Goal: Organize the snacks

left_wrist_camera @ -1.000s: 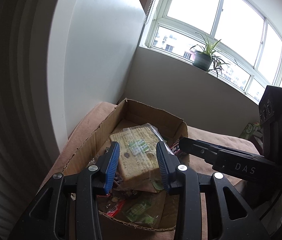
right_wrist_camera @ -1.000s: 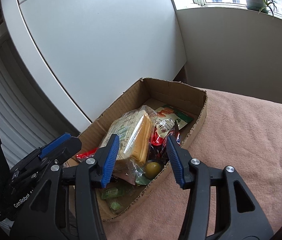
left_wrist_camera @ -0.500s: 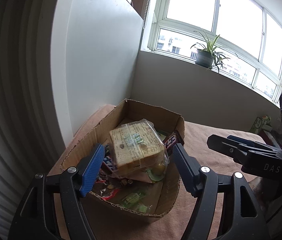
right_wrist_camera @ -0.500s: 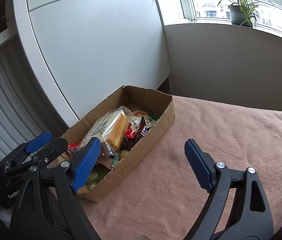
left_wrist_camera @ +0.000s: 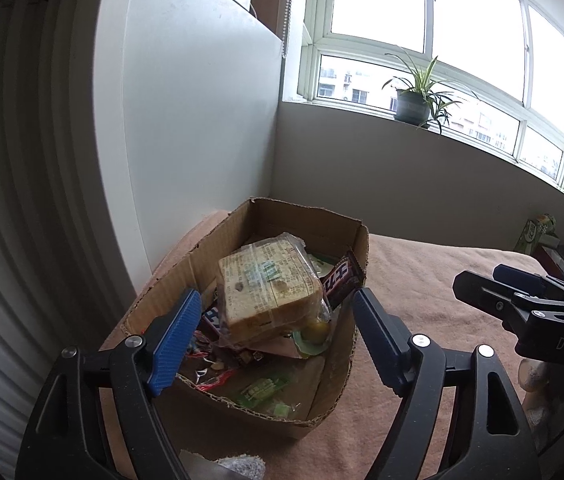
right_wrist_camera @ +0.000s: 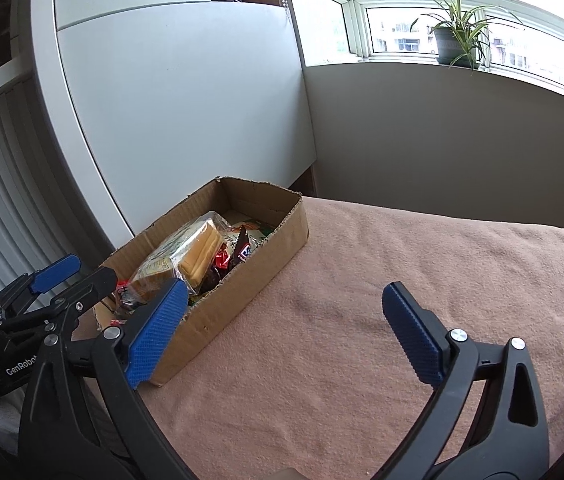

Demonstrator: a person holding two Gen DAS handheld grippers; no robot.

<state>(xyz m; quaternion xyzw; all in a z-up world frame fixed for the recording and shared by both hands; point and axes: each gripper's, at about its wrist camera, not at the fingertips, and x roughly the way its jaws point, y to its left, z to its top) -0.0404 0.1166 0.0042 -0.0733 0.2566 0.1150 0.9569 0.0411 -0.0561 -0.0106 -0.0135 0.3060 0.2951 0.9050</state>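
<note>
A cardboard box (left_wrist_camera: 355, 248) (right_wrist_camera: 266, 248) stands on a pink blanket and holds several snacks. A wrapped sandwich (left_wrist_camera: 266, 292) (right_wrist_camera: 190, 252) lies on top of the pile, a dark chocolate bar (left_wrist_camera: 341, 280) (right_wrist_camera: 242, 250) leans beside it, and a small yellow-green ball (left_wrist_camera: 315, 330) sits below. My left gripper (left_wrist_camera: 278, 340) is open and empty, back from the box's near end. My right gripper (right_wrist_camera: 285, 336) is wide open and empty, above the blanket to the right of the box. Each gripper also shows in the other's view, the right one (left_wrist_camera: 521, 300) and the left one (right_wrist_camera: 58, 284).
The pink blanket (right_wrist_camera: 401, 280) stretches right of the box. A white cabinet panel (right_wrist_camera: 186, 100) and a ribbed radiator (left_wrist_camera: 10, 200) stand to the left. A potted plant (left_wrist_camera: 413, 104) sits on the window sill. Green packages (left_wrist_camera: 537, 232) lie at the far right.
Both grippers have drawn back from the box and opened wide. The wrapped sandwich now lies on the pile, free of both grippers.
</note>
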